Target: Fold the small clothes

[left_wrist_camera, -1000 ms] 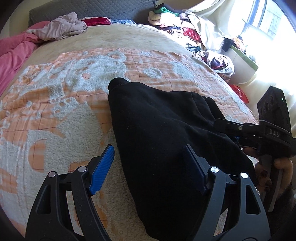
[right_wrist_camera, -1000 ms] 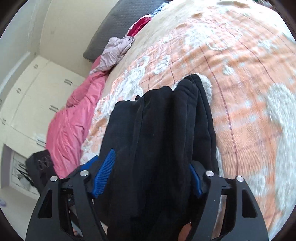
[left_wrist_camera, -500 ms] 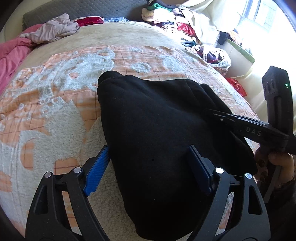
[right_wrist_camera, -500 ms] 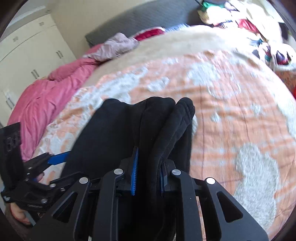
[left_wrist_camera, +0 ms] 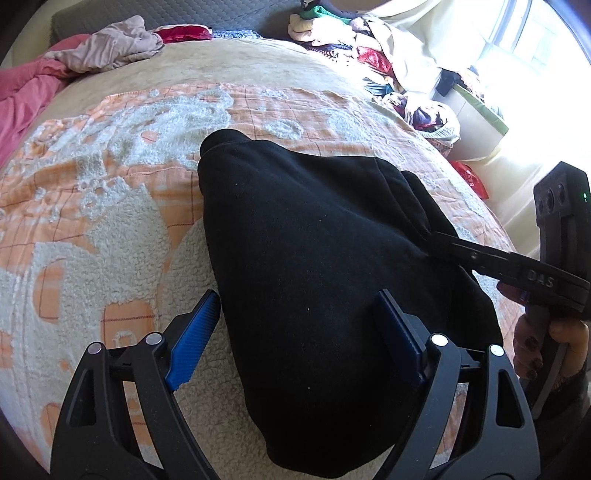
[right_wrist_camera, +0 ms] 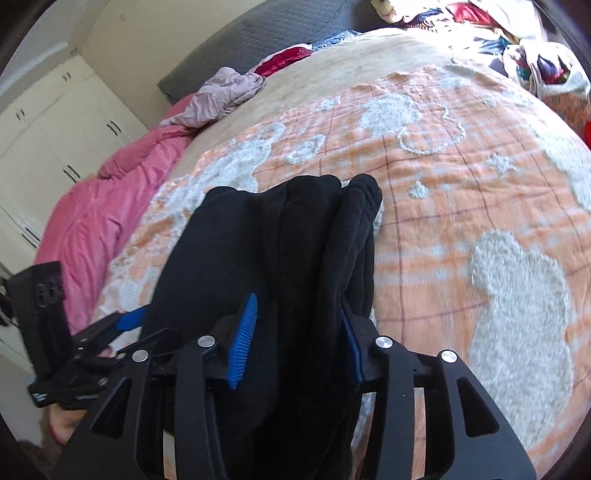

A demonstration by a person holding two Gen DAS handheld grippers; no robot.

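A folded black garment (left_wrist_camera: pixel 314 240) lies on the orange and white fleece blanket (left_wrist_camera: pixel 110 184) of a bed. My left gripper (left_wrist_camera: pixel 295 336) is open and straddles the garment's near end: the left pad stands beside its edge, the right pad rests above the cloth. In the right wrist view my right gripper (right_wrist_camera: pixel 295 343) has its jaws opening, with a thick fold of the black garment (right_wrist_camera: pixel 295 240) still between them and the left pad's ribbed face showing free. A hand holds the right gripper (left_wrist_camera: pixel 532 271) at the garment's right side. The left gripper (right_wrist_camera: pixel 85 347) shows at the left.
A pink quilt (right_wrist_camera: pixel 103 221) and a crumpled mauve garment (left_wrist_camera: pixel 110 44) lie at the bed's far left, before a grey headboard (right_wrist_camera: pixel 258 33). A heap of mixed clothes (left_wrist_camera: pixel 351 40) fills the far right corner near a bright window. White cupboards (right_wrist_camera: pixel 55 129) stand left of the bed.
The right gripper closed on the garment's fold half a second ago and has now spread apart again. The left gripper opened slightly wider and has stayed over the garment's near end.
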